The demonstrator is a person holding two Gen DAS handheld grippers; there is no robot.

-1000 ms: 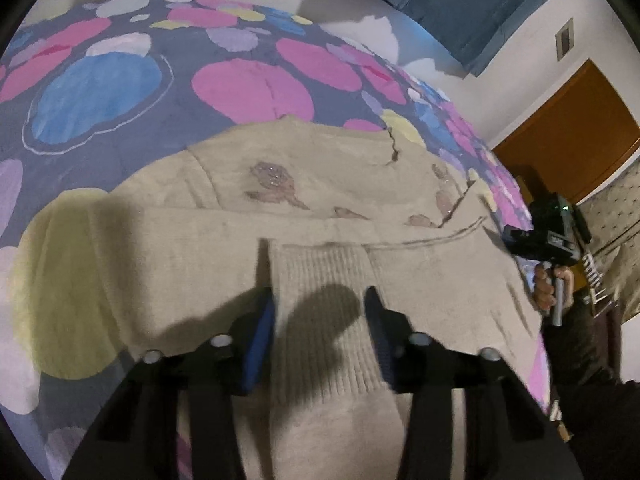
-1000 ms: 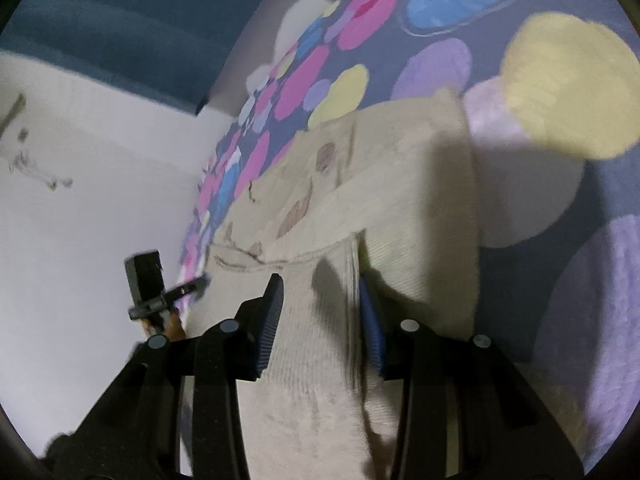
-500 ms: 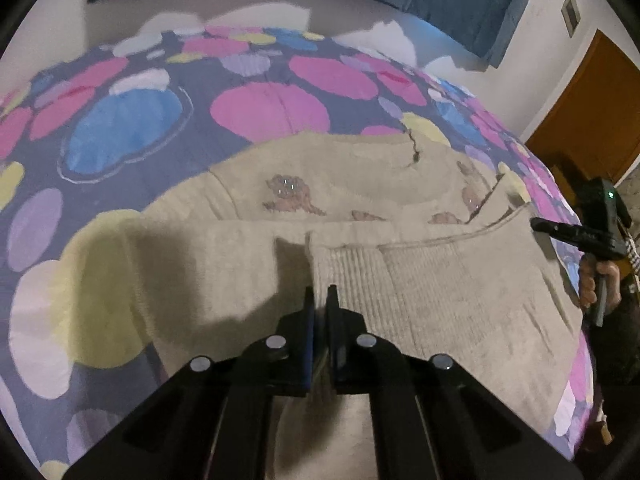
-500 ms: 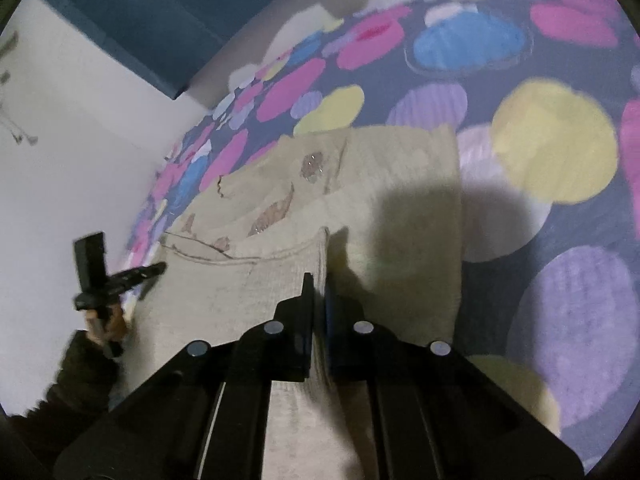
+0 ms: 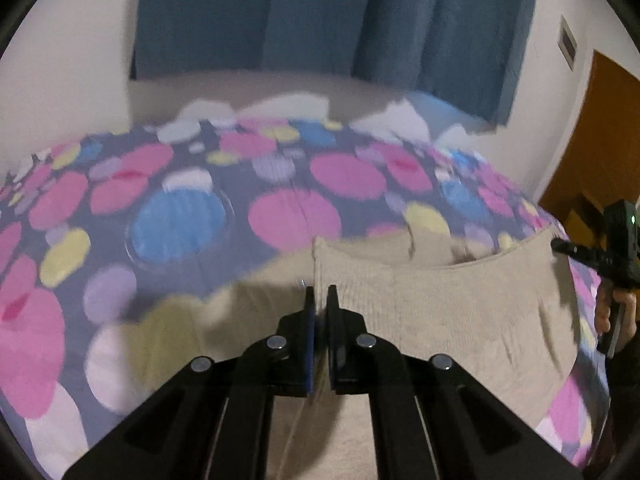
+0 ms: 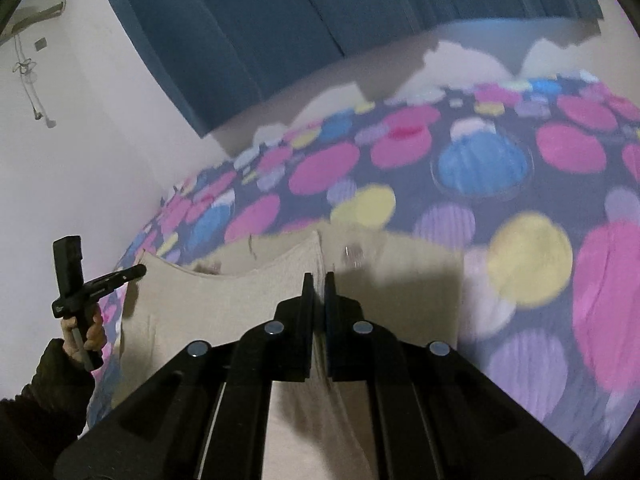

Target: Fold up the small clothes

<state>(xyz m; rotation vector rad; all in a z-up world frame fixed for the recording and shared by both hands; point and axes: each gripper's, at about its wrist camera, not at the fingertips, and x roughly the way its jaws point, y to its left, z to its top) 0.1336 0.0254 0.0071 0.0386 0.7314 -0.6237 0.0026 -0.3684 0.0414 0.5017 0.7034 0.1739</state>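
A small beige knit sweater [image 5: 440, 308] lies on a bedspread with coloured dots [image 5: 168, 220]. My left gripper [image 5: 319, 292] is shut on the sweater's ribbed hem at one corner and holds it lifted off the bed. My right gripper [image 6: 318, 280] is shut on the hem at the other corner of the sweater [image 6: 224, 312], also lifted. The raised hem hangs between them and hides most of the sweater's front. The right gripper shows in the left wrist view [image 5: 576, 252], the left gripper in the right wrist view [image 6: 120, 276].
The dotted bedspread [image 6: 520, 200] reaches to a white wall with blue curtains [image 5: 320, 20]. A brown wooden door [image 5: 600, 140] stands at the right. White pillows [image 5: 280, 108] lie at the bed's far edge.
Both grippers closed on the sweater's hem, then lifted it up and away from the bed. The cameras have tilted up, so the curtains and wall now show.
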